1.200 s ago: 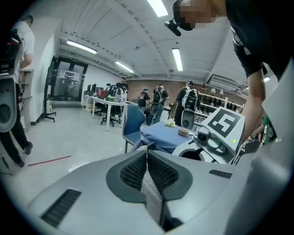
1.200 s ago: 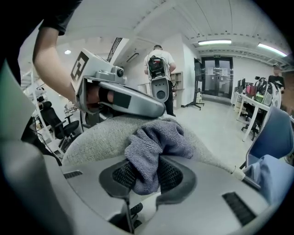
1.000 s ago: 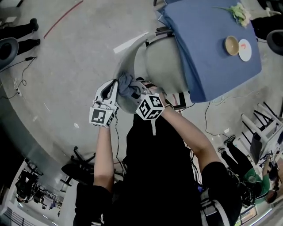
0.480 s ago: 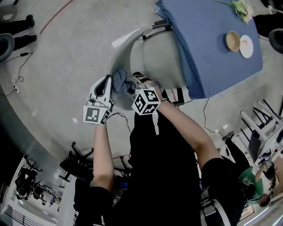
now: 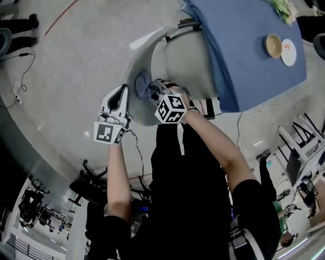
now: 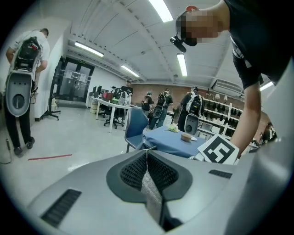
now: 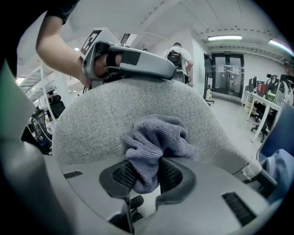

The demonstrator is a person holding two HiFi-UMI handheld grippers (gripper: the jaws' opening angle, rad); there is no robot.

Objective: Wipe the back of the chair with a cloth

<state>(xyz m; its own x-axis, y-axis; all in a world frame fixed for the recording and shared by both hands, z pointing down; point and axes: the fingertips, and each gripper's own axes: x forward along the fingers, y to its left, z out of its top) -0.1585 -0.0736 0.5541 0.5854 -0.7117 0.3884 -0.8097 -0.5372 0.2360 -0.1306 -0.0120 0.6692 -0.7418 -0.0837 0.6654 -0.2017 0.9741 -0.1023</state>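
The chair's back (image 5: 139, 58) is a curved grey fabric shell; it fills the right gripper view (image 7: 105, 114). A blue-grey cloth (image 5: 143, 85) lies bunched against it. My right gripper (image 5: 154, 92) is shut on the cloth (image 7: 156, 135), a fold hanging between its pads (image 7: 125, 175). My left gripper (image 5: 123, 90) rests at the top edge of the chair back, just left of the cloth. It shows over that edge in the right gripper view (image 7: 171, 71). In its own view the left gripper (image 6: 147, 153) is shut, with nothing that I can make out held.
The chair's seat (image 5: 185, 61) tucks under a table with a blue tablecloth (image 5: 249, 56) carrying a bowl (image 5: 273, 44), a plate (image 5: 289, 52) and flowers (image 5: 285, 9). A cable (image 5: 137, 147) trails on the concrete floor. Other people stand around the room (image 6: 25, 69).
The right gripper has slid the cloth a little along the chair back. The left gripper has drawn slightly away to the left of the cloth.
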